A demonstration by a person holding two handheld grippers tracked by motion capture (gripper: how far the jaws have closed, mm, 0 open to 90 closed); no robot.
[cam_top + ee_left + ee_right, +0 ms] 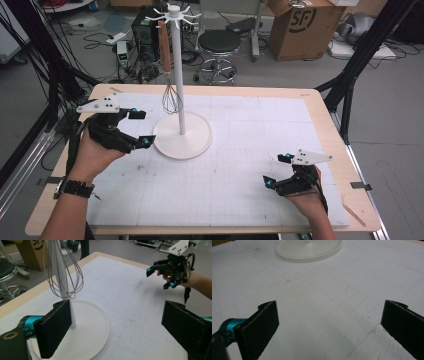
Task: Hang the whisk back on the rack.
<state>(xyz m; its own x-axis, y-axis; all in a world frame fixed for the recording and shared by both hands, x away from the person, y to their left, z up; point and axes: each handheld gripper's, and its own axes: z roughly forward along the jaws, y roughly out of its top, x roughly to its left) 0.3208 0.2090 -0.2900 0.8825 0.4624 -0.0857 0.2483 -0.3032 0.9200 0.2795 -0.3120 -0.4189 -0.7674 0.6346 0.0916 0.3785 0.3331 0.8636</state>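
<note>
whisk (170,95) hanging from white stand (182,135), both tools spread wide, empty

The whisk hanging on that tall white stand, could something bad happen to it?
Maybe. The whisk hangs from a hook near the top of the stand, so a bump could swing it off. The left gripper, jaws open, sits right beside the stand's base, so a nudge might tip the tall stand. The right gripper is far away.

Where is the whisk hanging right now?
The whisk hangs from a hook at the top of the white stand, left of its pole in the high view, wires dangling above the round base, just beyond the open left claw.
</note>
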